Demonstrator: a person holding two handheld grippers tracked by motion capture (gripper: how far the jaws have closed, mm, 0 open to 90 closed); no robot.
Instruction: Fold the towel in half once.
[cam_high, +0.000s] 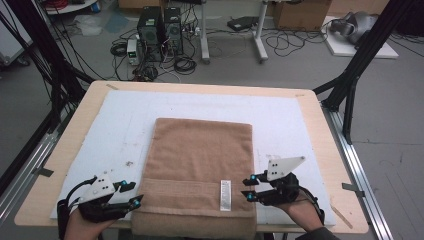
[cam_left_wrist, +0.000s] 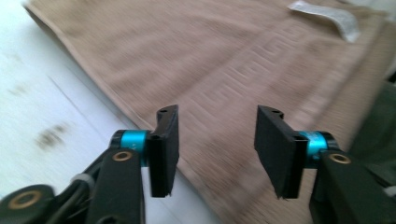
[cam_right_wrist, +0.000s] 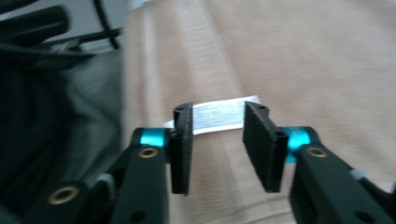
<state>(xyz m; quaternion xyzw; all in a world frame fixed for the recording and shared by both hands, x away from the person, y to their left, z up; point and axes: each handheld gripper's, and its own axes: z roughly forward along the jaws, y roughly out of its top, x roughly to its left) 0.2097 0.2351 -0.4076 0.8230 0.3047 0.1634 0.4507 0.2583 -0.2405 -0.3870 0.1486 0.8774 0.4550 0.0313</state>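
Folded tan terry-cloth towel (cam_high: 202, 165) lies flat at the middle of the white foam pad (cam_high: 280, 115) that covers the light wooden desk (cam_high: 320, 130). Its near edge hangs just over the desk's near edge. A small white rectangular care label (cam_high: 226, 195) sits on the towel's near band, right of centre.

Left gripper (cam_high: 132, 194), black with blue-capped tips and a grey three-cornered plate, sits at the towel's near left corner, pointing right toward the cloth. In the left gripper view its fingers (cam_left_wrist: 164, 149) stand well apart, roughly half open, with nothing between them; the towel's left edge and woven border pattern lie beyond, somewhat blurred. No pad presses on the cloth.

Right gripper (cam_high: 250, 187), same build, sits at the towel's near right edge, pointing left. In the right gripper view its fingers (cam_right_wrist: 182, 147) are parted, a moderate gap, holding nothing; the care label (cam_right_wrist: 219, 114) shows through the gap, lying on the towel (cam_right_wrist: 299, 56) farther off.

Both hands rest low at the near edge of the desk. Whether the fingertips touch the towel surface: cannot tell.
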